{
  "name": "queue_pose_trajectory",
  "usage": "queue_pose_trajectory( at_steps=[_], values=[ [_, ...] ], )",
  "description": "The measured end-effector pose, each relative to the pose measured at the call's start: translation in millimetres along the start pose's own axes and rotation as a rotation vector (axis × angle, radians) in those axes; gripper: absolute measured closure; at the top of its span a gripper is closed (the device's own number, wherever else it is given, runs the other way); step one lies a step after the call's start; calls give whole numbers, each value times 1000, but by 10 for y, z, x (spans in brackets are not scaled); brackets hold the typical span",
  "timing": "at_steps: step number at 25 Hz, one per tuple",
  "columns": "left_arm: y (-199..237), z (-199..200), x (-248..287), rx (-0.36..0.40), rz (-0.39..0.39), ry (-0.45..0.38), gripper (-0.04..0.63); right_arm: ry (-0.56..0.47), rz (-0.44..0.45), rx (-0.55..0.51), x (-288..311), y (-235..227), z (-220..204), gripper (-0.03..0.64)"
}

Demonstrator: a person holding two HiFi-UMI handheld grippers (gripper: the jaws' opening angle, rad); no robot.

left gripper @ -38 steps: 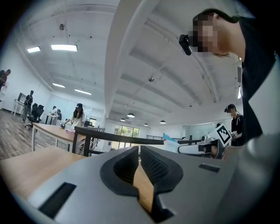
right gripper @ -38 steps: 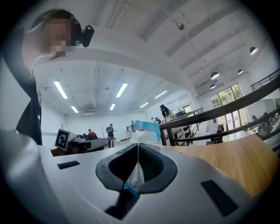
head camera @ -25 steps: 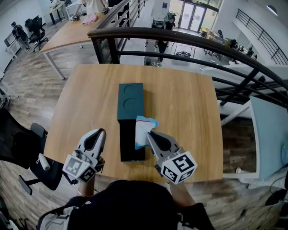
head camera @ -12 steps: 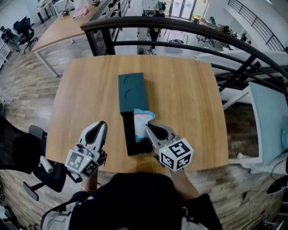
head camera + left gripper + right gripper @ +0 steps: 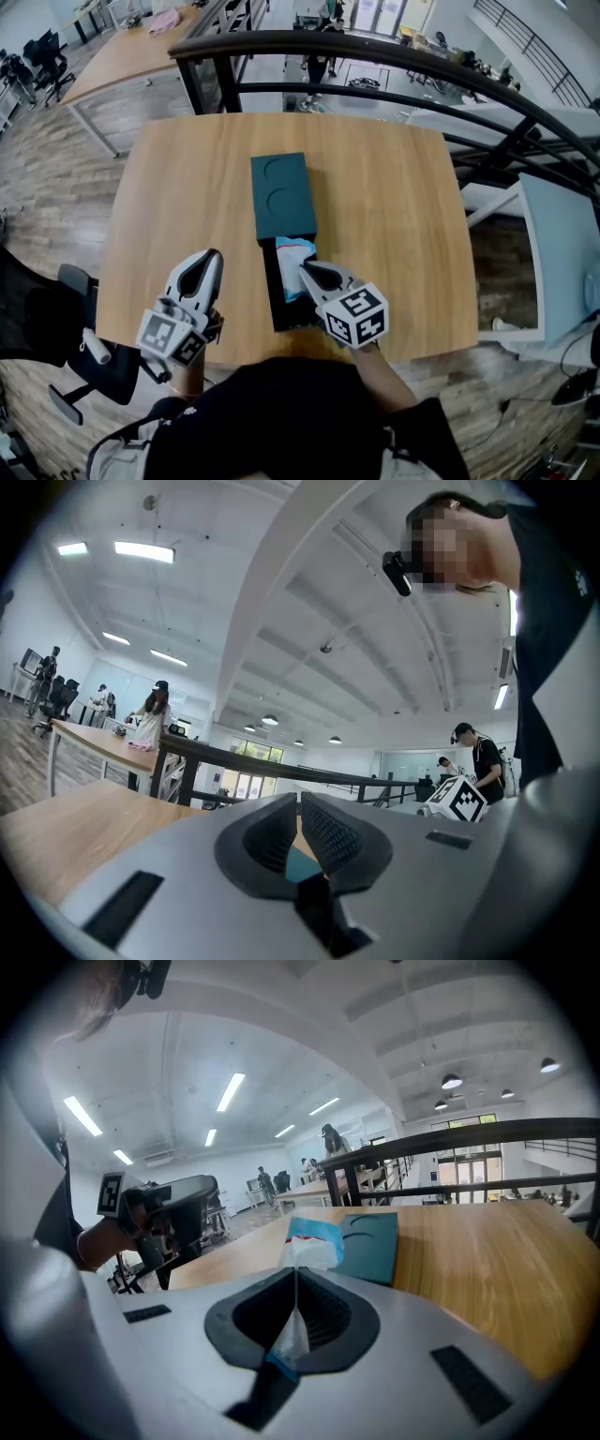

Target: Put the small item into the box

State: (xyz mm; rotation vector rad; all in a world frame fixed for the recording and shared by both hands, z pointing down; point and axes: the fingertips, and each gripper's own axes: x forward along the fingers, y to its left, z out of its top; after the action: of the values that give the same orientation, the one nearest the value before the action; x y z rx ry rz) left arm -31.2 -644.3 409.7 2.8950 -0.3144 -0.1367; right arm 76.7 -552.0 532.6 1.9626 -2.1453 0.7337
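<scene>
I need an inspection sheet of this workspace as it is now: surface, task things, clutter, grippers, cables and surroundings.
Surface: wooden table, light brown, flat.
Job's things: open dark box near the table's front edge; teal lid lying at its far end; white and blue packet held over the open box.
Clutter: nothing seen.
Grippers: right gripper shut on the packet; left gripper shut, nothing between its jaws, left of the box.
Cables: nothing seen.
Surroundings: black railing behind the table; office chair at the left, on a wooden floor.
</scene>
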Motion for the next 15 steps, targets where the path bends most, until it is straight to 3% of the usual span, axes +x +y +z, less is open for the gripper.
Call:
queue_pose_trajectory(
  at_steps=[5,15],
  values=[
    [167,-95,-42,-1,28,30,571,78,1,3,184,14,-224,592],
    [253,-71,-52,-33,12,6,571,189,-22,6,412,-24,-516,592]
  ],
)
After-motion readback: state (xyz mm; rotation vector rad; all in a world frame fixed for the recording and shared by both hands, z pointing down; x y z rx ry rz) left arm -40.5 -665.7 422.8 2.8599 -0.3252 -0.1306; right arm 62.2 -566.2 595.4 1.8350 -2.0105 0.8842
